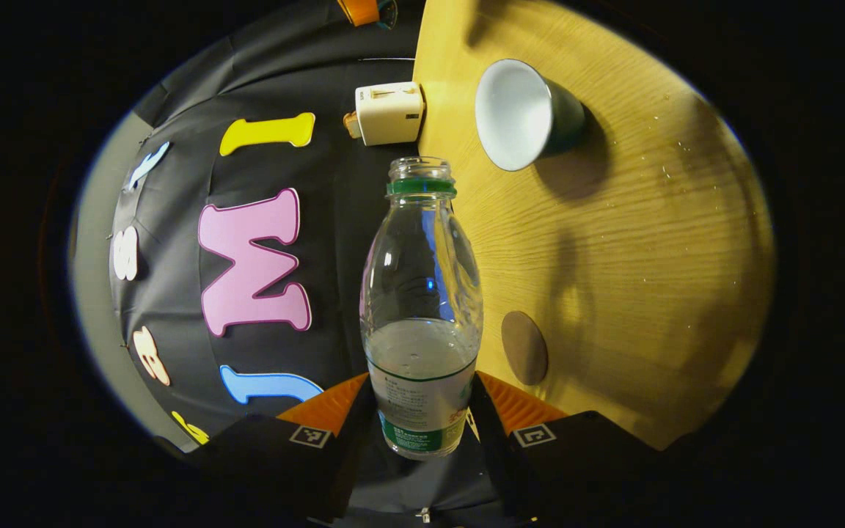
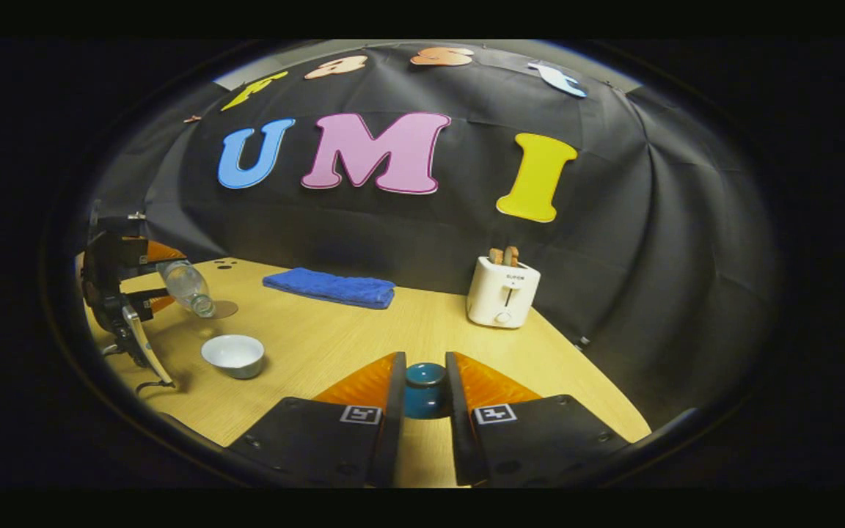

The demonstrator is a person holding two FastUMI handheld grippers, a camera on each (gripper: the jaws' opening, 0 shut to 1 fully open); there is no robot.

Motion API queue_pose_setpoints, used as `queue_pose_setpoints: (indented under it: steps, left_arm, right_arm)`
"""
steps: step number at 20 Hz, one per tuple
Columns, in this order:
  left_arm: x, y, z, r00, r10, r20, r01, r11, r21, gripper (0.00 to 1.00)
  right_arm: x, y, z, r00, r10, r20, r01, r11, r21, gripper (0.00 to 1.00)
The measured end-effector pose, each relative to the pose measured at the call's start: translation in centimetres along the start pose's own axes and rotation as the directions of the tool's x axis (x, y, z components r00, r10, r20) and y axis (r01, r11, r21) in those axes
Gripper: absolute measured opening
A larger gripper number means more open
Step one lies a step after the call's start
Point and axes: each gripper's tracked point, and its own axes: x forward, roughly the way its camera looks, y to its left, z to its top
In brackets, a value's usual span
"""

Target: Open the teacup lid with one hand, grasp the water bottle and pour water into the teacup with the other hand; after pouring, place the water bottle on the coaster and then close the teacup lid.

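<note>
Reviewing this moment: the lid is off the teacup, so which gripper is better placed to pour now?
Left. The left gripper is shut on the water bottle, uncapped, tilted, its mouth not far from the open teacup. The right gripper is occupied holding the lid, farther from the cup.

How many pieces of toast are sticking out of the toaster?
2. Both toast pieces stand side by side in the top of the white toaster on the table's far side, near the wall.
</note>
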Motion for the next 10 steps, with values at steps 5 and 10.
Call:
queue_pose_setpoints:
  steps: [5, 10]
  left_arm:
    - [0.22, 0.24, 0.1, 1.0, 0.01, 0.013, -0.01, 1.0, 0.027, 0.75]
    - [0.35, 0.66, 0.23, 0.999, 0.024, 0.03, -0.026, 0.998, 0.056, 0.75]
  right_arm:
    - [-0.12, 0.03, -0.26, 1.0, -0.002, -0.001, 0.002, 1.0, -0.003, 0.31]
    - [-0.26, -0.05, -0.47, 1.0, -0.008, 0.0, 0.008, 1.0, 0.0, 0.31]
